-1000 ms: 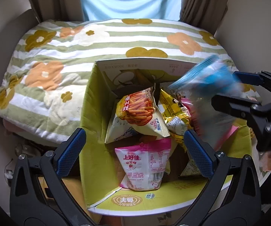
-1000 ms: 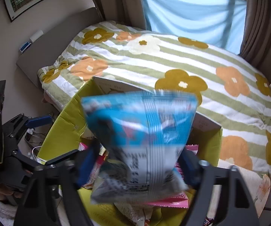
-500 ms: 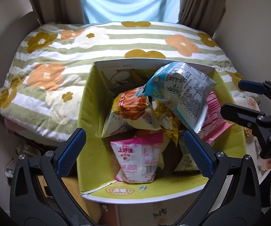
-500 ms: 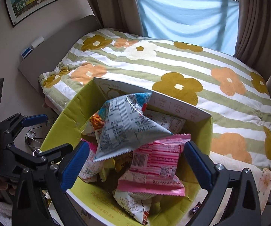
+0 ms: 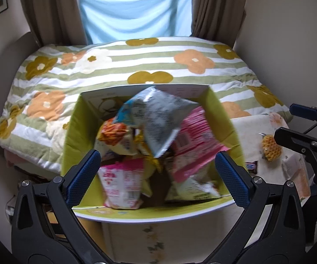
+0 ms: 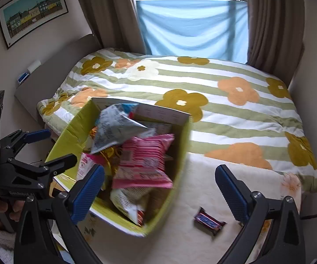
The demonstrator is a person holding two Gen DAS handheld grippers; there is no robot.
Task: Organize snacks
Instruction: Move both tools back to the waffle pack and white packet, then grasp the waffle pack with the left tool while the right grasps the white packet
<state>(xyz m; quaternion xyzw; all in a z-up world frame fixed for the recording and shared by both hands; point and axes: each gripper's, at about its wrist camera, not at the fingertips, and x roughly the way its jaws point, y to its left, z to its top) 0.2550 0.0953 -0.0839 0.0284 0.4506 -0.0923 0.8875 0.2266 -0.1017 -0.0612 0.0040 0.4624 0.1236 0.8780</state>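
Note:
A yellow-green cardboard box [image 5: 74,132] [image 6: 70,132] holds several snack bags. A silver-and-blue bag [image 5: 160,118] [image 6: 114,129] lies on top of the pile, beside a pink bag [image 5: 191,149] [image 6: 145,160]. My left gripper [image 5: 158,176] is open and empty in front of the box; it also shows in the right wrist view [image 6: 48,147]. My right gripper [image 6: 158,189] is open and empty, right of the box; it also shows in the left wrist view [image 5: 290,121]. A small dark candy bar [image 6: 209,220] [image 5: 252,167] lies on the cream surface right of the box.
A bed with a striped flowered blanket [image 5: 136,66] [image 6: 202,88] lies behind the box. A yellow waffle-like snack [image 5: 270,147] sits on the cream surface [image 6: 202,176] at the right. Curtains and a window are at the back.
My right gripper let go of the silver-and-blue bag, which now rests on the pile in the box. The right gripper has pulled back to the right. Both cameras have backed away.

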